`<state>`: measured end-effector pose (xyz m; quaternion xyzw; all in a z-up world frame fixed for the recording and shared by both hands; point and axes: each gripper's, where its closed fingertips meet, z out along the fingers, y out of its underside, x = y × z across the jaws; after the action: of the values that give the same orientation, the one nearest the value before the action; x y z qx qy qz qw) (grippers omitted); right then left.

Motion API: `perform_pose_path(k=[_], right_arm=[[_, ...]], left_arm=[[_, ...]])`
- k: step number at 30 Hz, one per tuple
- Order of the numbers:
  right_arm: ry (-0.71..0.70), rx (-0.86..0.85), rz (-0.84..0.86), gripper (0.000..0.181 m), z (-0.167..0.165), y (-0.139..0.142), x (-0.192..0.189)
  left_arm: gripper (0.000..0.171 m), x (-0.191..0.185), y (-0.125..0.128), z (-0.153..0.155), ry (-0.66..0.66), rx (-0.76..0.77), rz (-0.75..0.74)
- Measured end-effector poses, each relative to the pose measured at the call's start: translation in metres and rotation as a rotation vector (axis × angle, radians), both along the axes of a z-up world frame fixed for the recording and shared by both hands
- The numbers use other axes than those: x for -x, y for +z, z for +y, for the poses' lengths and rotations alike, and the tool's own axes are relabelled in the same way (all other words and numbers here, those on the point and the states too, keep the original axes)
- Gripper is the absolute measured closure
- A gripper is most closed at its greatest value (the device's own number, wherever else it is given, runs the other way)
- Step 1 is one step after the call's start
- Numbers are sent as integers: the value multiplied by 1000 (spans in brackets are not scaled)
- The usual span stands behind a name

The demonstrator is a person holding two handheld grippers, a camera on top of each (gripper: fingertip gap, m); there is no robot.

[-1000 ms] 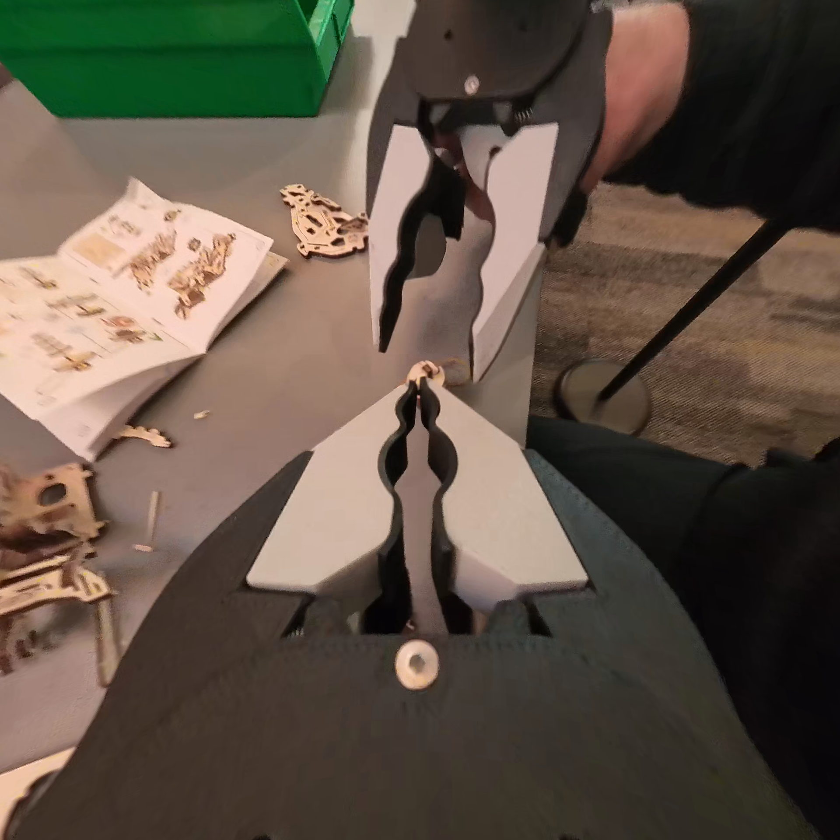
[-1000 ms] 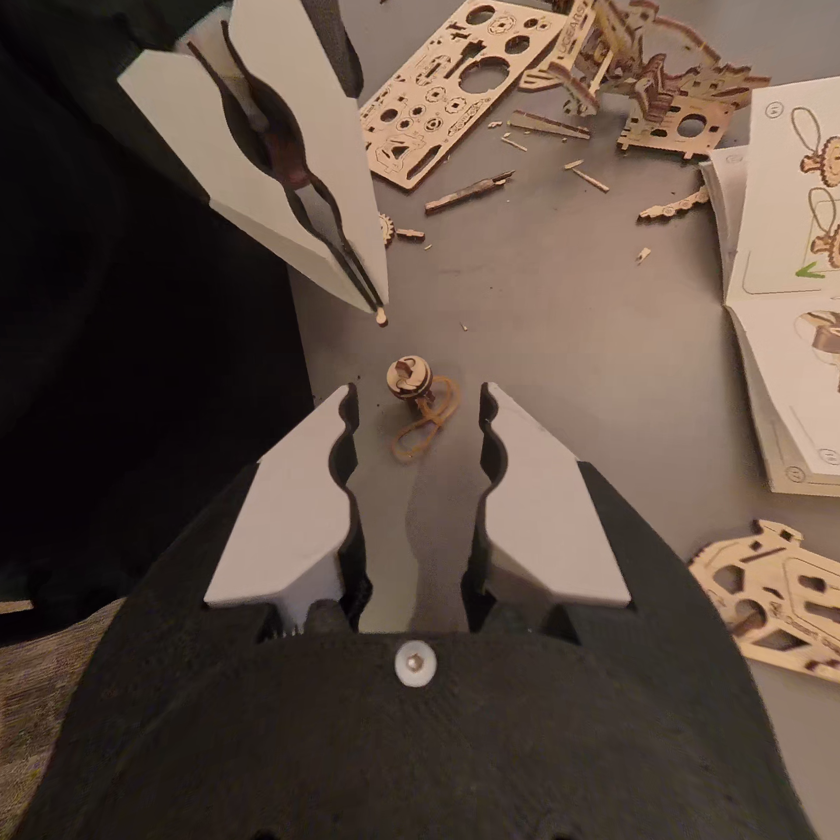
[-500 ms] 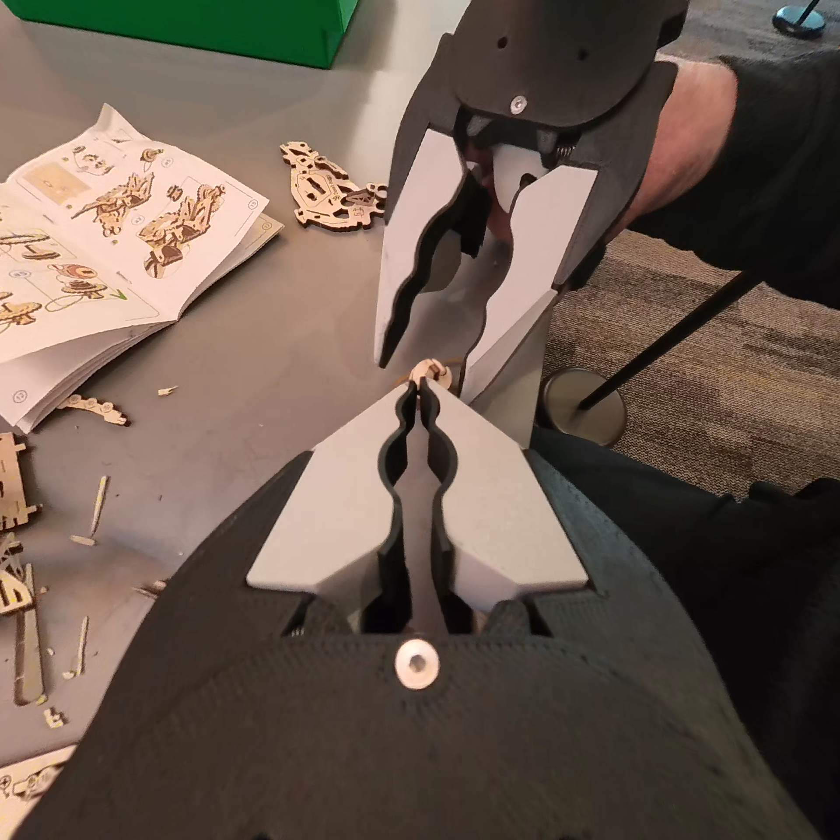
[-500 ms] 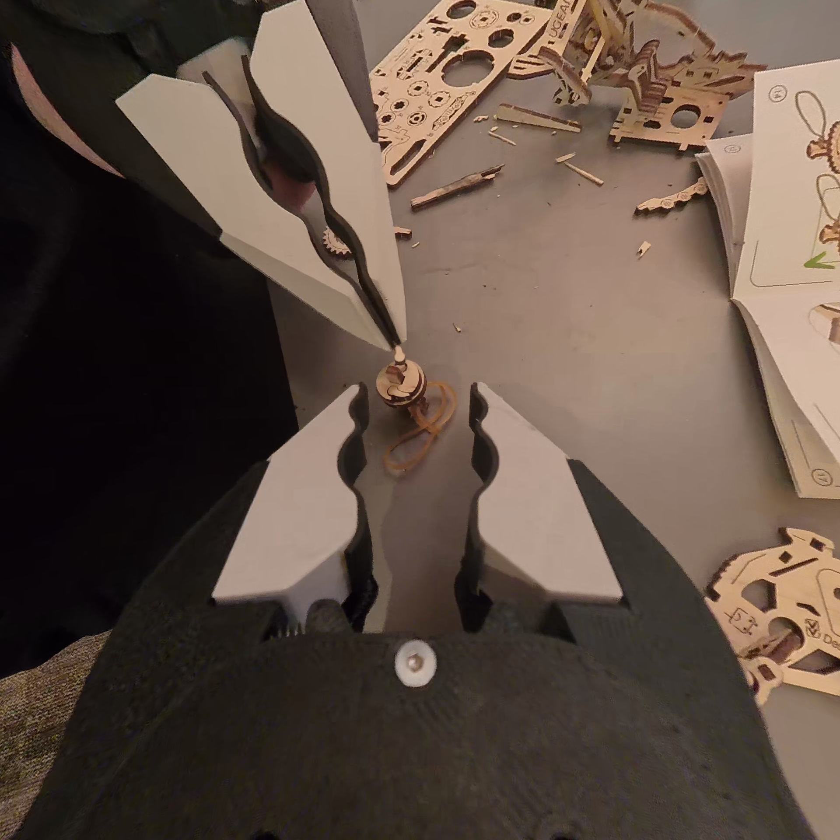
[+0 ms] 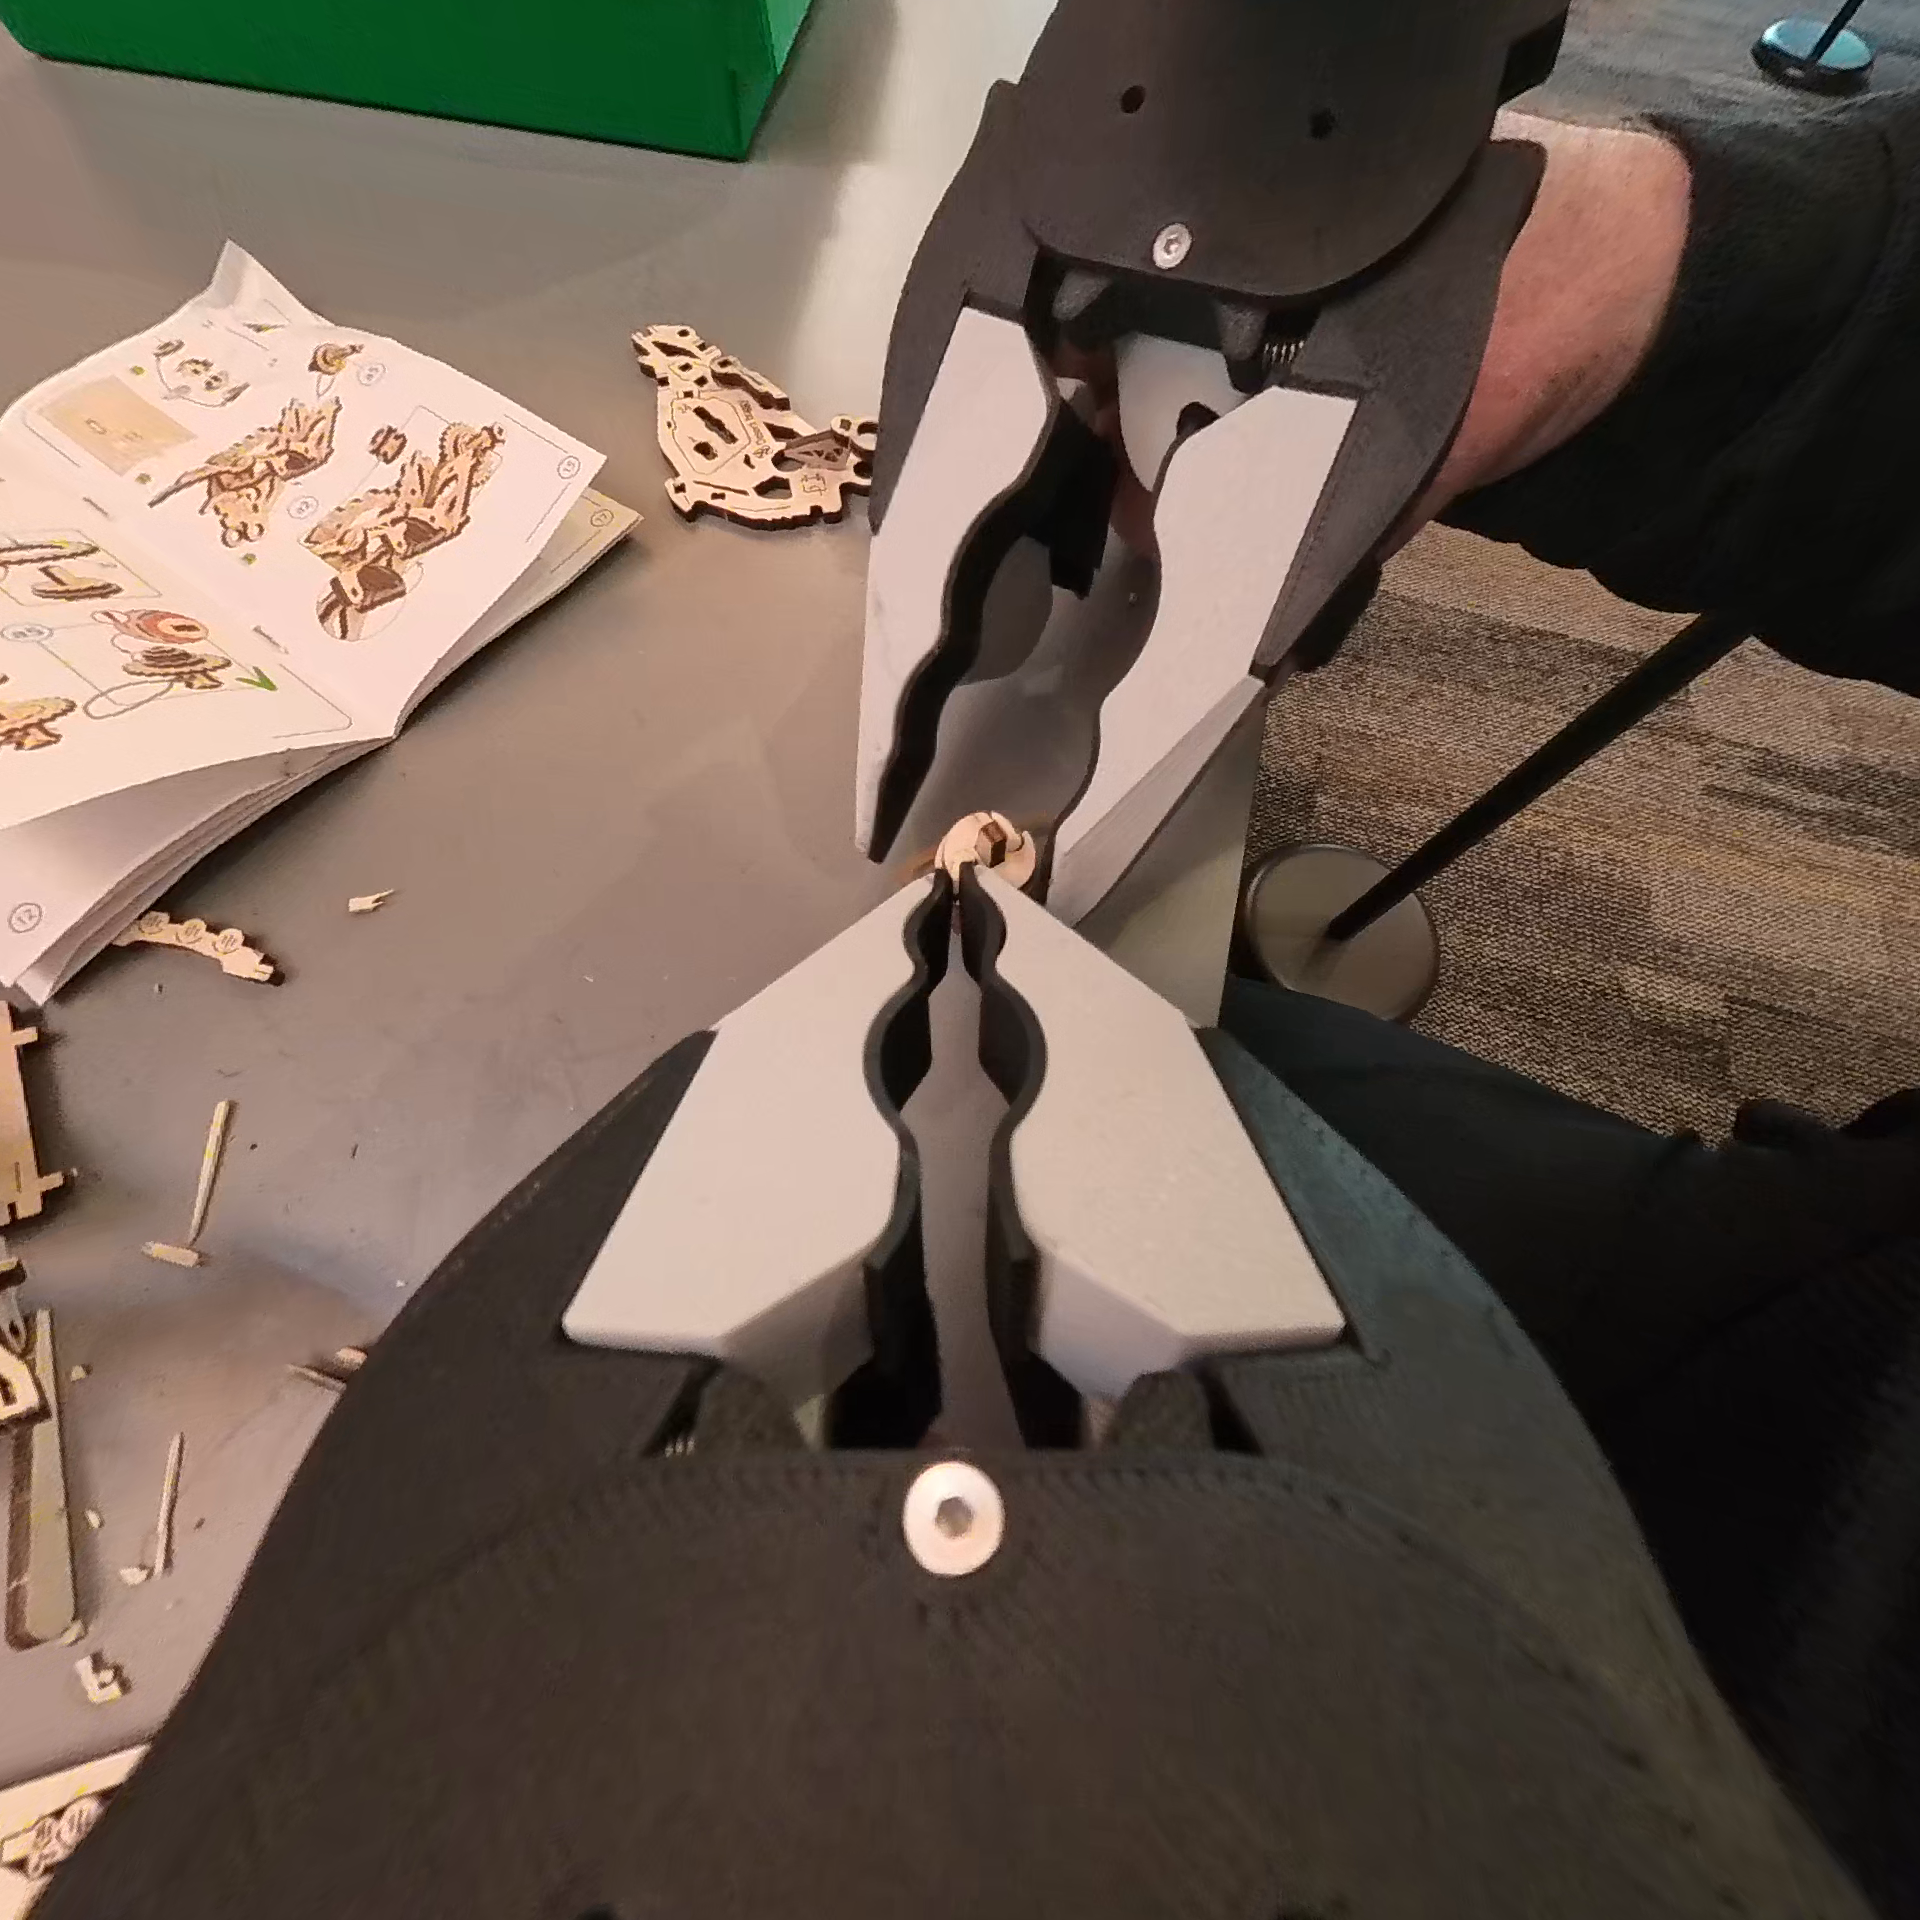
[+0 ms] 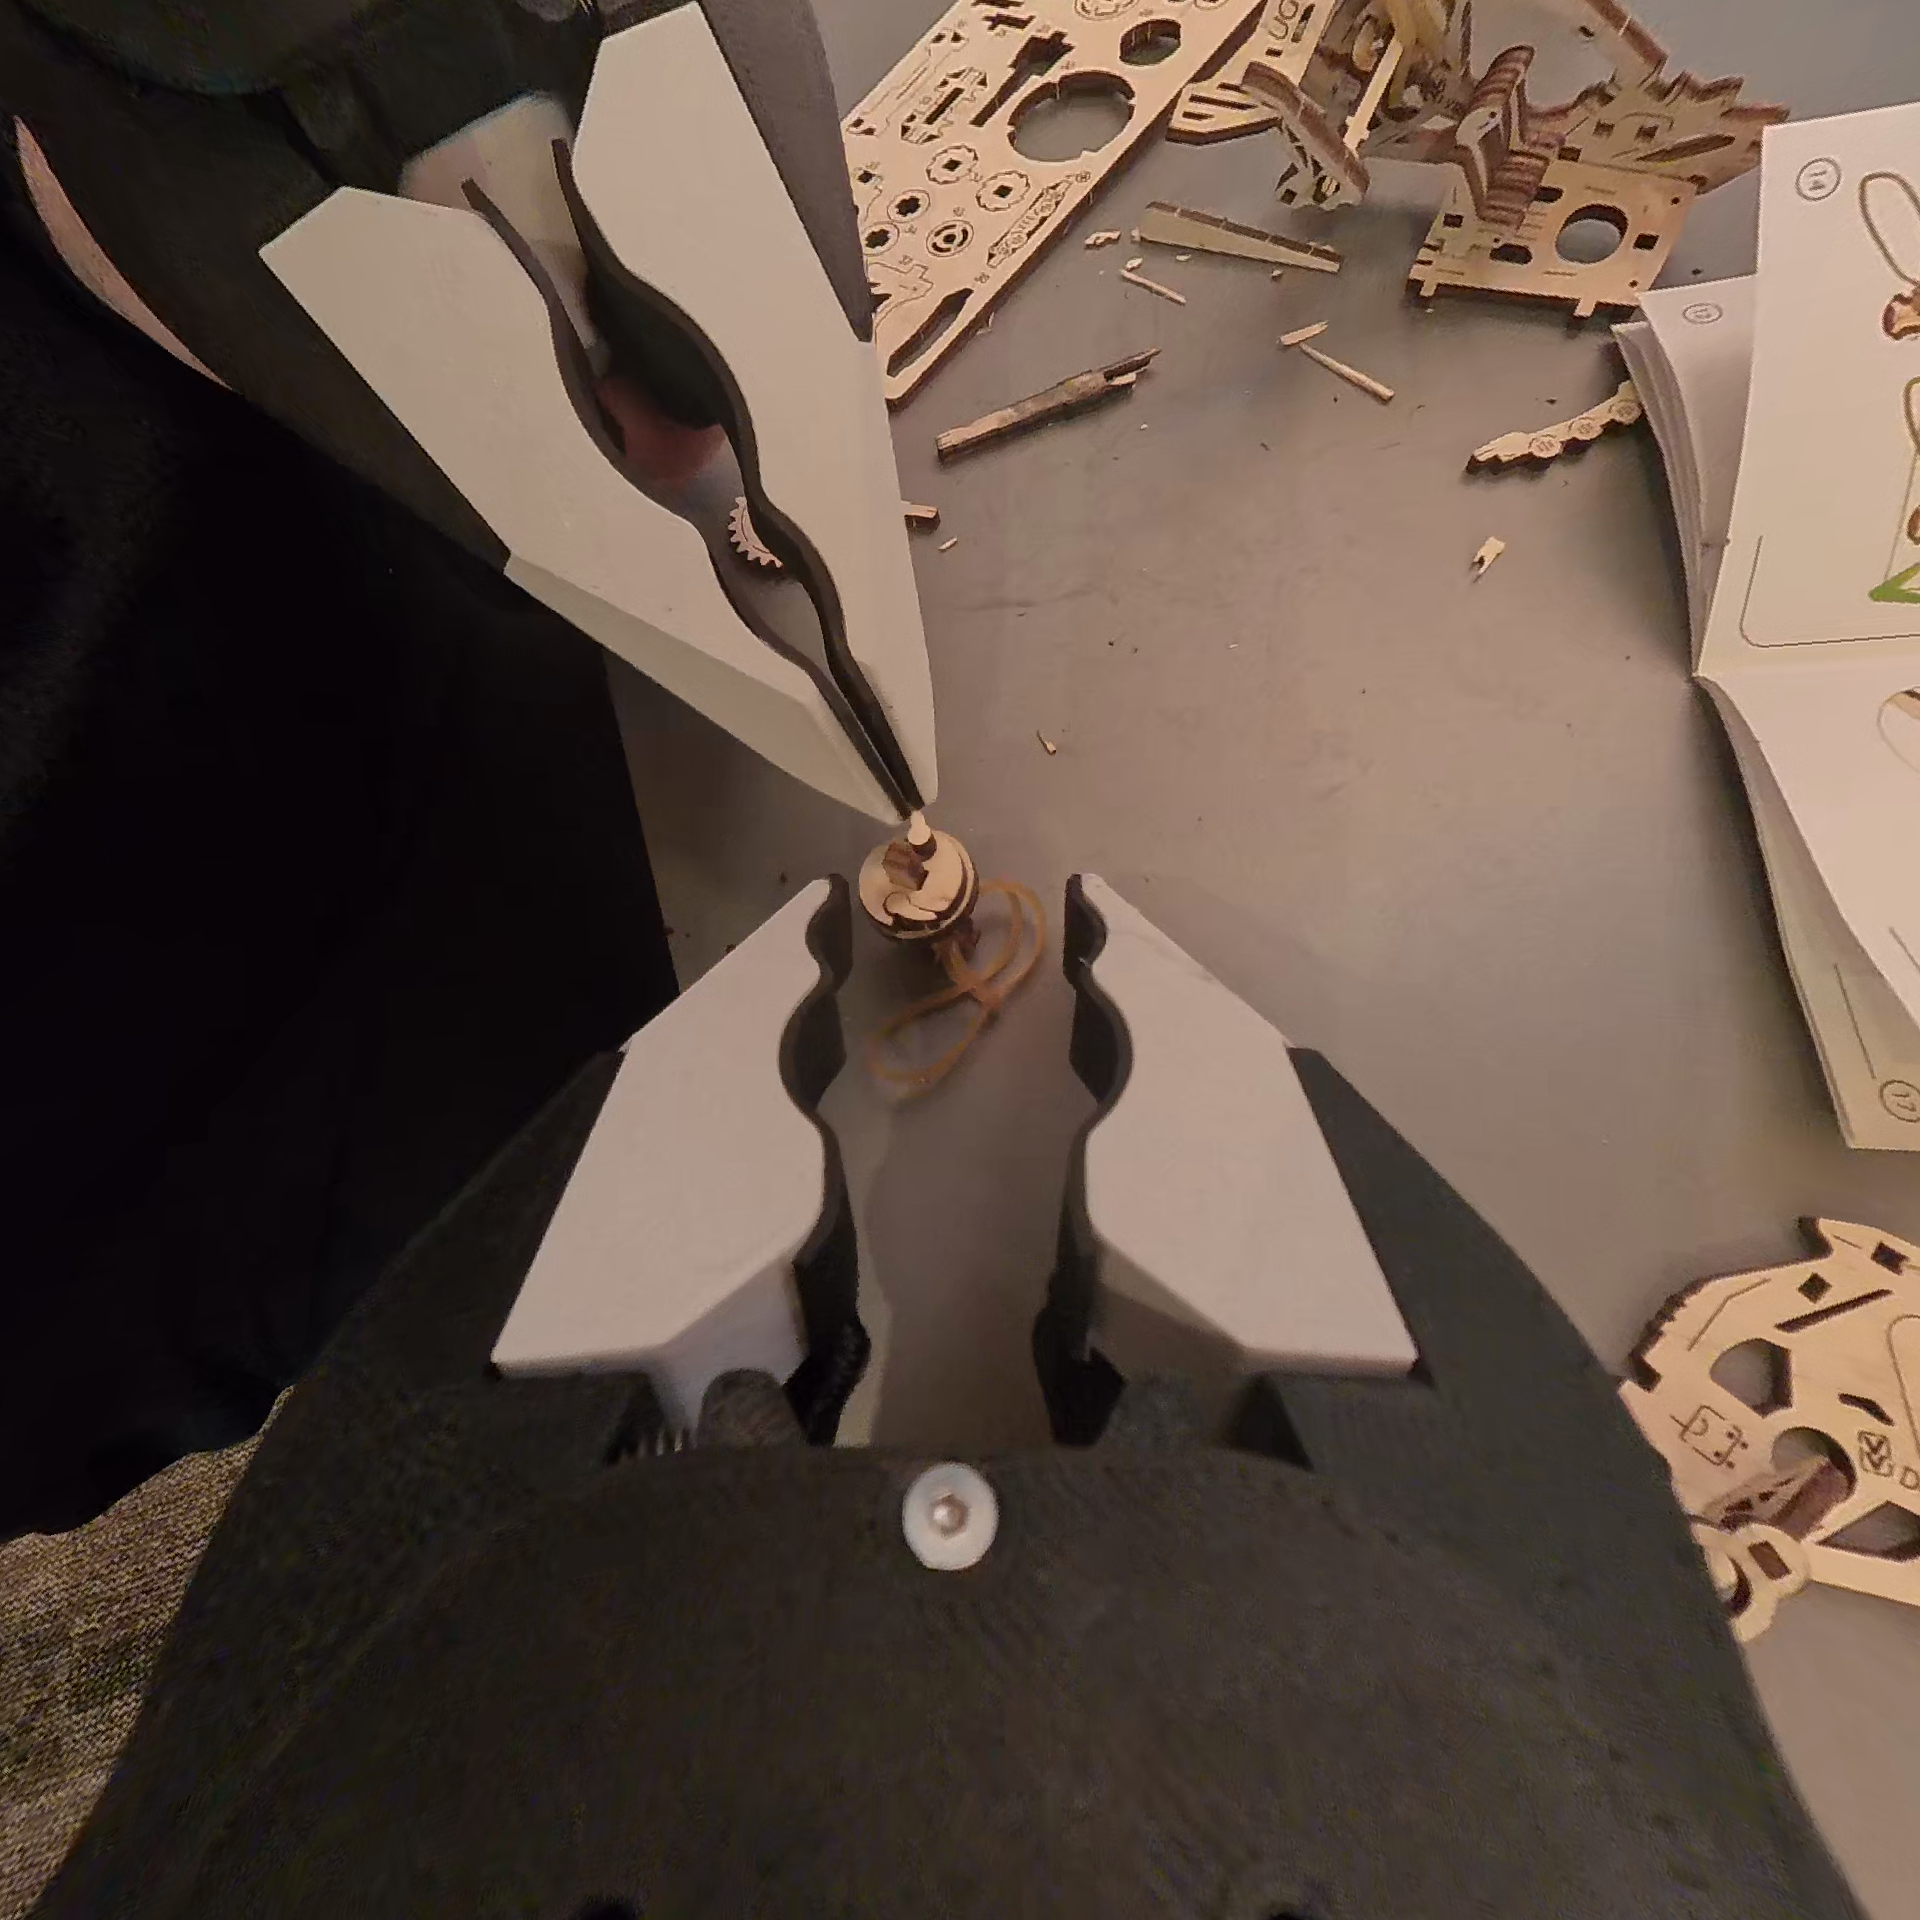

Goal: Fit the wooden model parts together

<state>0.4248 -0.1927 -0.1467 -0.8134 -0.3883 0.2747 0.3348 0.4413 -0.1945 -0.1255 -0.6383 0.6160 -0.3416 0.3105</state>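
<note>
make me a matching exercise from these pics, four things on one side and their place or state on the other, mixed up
Things:
1. left tool
2. right tool
3. tan rubber band
4. green plastic bin

Place or state:
A. far edge of the grey table
B. open
C. shut on a thin wooden pin
D. lying between open fingers

Pairs: 1-C, 2-B, 3-D, 4-A

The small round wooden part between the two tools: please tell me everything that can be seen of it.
The small round wooden part is a knob-like piece of stacked pale plywood discs with dark, burnt-looking edges and a slot in its top face. It stands upright on the grey table near its edge. A thin pale peg, pinched in the shut left tool, meets its top. A tan rubber band trails from its base. The open right tool flanks it without a visible grip.
</note>
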Motion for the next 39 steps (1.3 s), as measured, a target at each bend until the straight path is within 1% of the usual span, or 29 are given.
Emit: perform_pose_path(k=[10,24,30,39], right_arm=[[1,6,-5,150,0,-1,0],[11,9,-17,153,-1,-3,2],[10,3,-13,162,-1,-2,2],[8,1,-15,162,-1,-2,2]], left_arm=[[171,-1,-1,-2,-14,-14,-4],[171,-4,0,0,2,5,-14],[171,-4,-1,2,11,22,-17],[171,-4,-1,3,19,27,-12]])
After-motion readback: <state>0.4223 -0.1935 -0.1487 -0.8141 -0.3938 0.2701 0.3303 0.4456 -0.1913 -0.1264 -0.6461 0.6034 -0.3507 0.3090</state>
